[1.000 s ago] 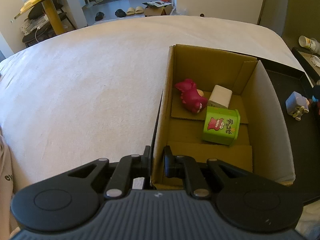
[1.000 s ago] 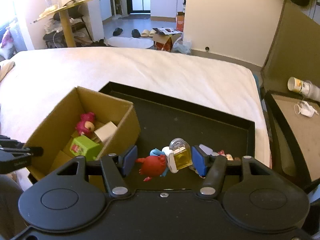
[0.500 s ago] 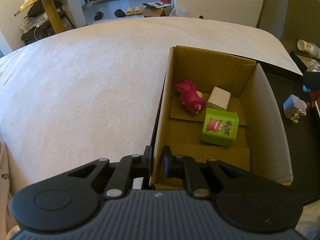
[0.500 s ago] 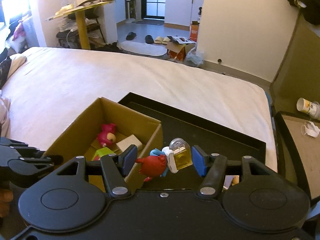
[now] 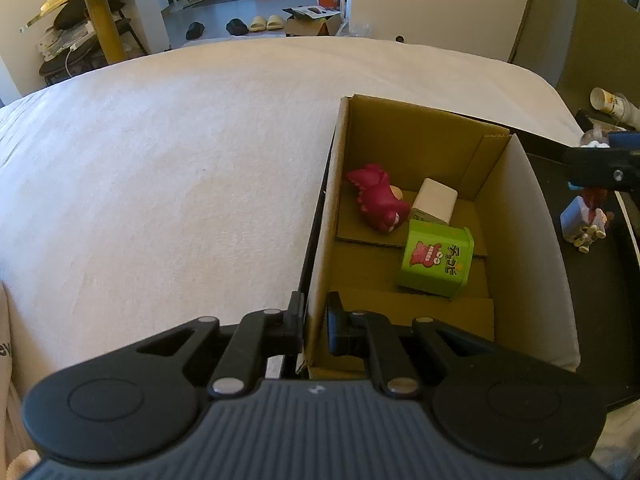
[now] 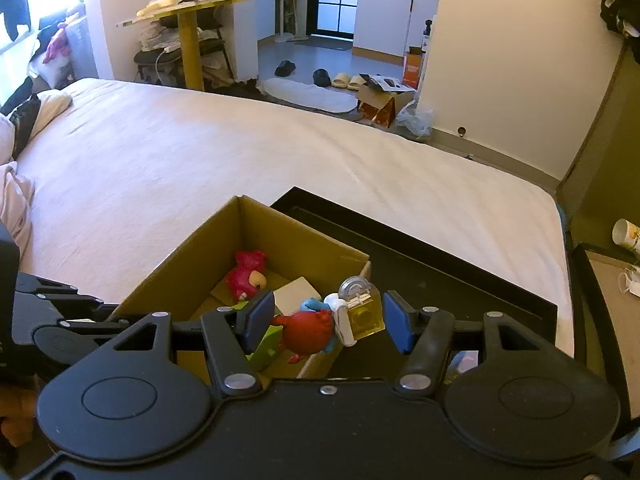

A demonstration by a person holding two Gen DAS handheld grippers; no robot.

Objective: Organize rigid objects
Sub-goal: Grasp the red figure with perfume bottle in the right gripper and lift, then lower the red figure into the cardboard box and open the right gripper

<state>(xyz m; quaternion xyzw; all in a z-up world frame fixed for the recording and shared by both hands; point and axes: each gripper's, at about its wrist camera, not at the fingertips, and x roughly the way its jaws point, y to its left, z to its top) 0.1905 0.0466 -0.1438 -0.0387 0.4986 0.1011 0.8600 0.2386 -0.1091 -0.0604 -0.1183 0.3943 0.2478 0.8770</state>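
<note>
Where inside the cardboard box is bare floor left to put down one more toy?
The near strip of the cardboard box, between the green tin and the wall pinched by the left gripper, is bare. The far half is crowded: pink toy, white block.

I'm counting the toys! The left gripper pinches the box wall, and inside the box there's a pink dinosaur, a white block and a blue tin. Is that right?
Almost. The tin is green, not blue; the left wrist view shows it clearly. The rest holds: the left gripper pinches the wall of the cardboard box, and the pink dinosaur and white block lie inside.
</note>
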